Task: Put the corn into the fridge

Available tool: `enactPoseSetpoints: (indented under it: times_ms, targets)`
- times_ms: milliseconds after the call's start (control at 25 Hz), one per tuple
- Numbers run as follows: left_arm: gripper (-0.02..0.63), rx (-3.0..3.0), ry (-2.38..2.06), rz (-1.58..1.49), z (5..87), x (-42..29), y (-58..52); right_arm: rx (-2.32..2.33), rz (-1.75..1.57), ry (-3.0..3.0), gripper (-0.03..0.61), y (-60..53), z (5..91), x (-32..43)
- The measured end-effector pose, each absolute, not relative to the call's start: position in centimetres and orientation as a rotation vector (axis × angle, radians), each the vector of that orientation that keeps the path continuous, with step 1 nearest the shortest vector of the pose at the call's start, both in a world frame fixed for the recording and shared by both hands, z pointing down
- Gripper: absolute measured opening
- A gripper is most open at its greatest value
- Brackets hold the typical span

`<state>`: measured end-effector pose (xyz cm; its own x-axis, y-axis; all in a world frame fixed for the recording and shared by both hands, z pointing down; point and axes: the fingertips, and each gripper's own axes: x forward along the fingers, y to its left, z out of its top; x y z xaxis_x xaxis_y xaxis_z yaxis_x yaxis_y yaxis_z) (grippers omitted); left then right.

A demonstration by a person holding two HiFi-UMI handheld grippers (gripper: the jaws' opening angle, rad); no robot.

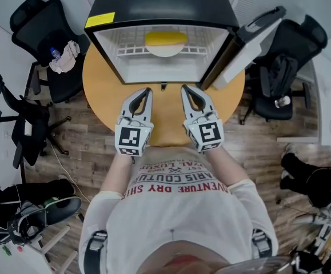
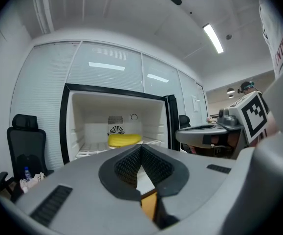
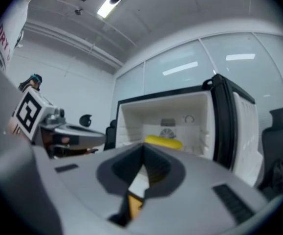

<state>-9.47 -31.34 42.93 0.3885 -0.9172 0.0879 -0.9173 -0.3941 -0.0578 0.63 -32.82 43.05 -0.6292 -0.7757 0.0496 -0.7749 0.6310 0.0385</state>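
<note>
The yellow corn [image 1: 165, 37] lies on a white plate [image 1: 165, 52] on the wire shelf inside the open mini fridge [image 1: 105, 50]. It also shows deep inside the fridge in the left gripper view, as corn [image 2: 124, 140], and in the right gripper view, as corn [image 3: 163, 142]. My left gripper [image 1: 148, 90] and right gripper [image 1: 184, 88] hover side by side over the table just in front of the fridge opening. Both are shut and hold nothing. The left gripper [image 2: 141, 147] and the right gripper [image 3: 142, 146] each point level at the fridge interior.
The fridge stands on a round wooden table [image 1: 99, 90]. Its door [image 1: 251, 44] swings open to the right. A black office chair [image 1: 45, 33] with a cloth [image 1: 65, 57] stands at the left, and another chair [image 1: 285, 56] at the right.
</note>
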Motion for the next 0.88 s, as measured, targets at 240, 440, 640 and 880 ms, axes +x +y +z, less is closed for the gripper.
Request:
enactPoseSetpoints:
  times_ms: [240,440,640,880]
  targets:
    - [0.028,2.609,-1.730,0.157,43.1,-9.6,-31.4,1.306,0.037,-2.785,0.028,-33.0,43.3,0.4]
    - [0.028,2.606,-1.727,0.170,43.1,-9.6,-31.7,1.317,0.075,-2.766,0.028,-33.5,43.8,0.5]
    - [0.028,2.605,-1.722,0.157,42.9,-9.6,-32.2,1.314,0.084,-2.757,0.028,-33.8,44.0,0.4]
    - [0.028,2.610,-1.711,0.156,43.1,-9.4,-32.5,1.312,0.090,-2.748,0.028,-33.9,44.3,0.3]
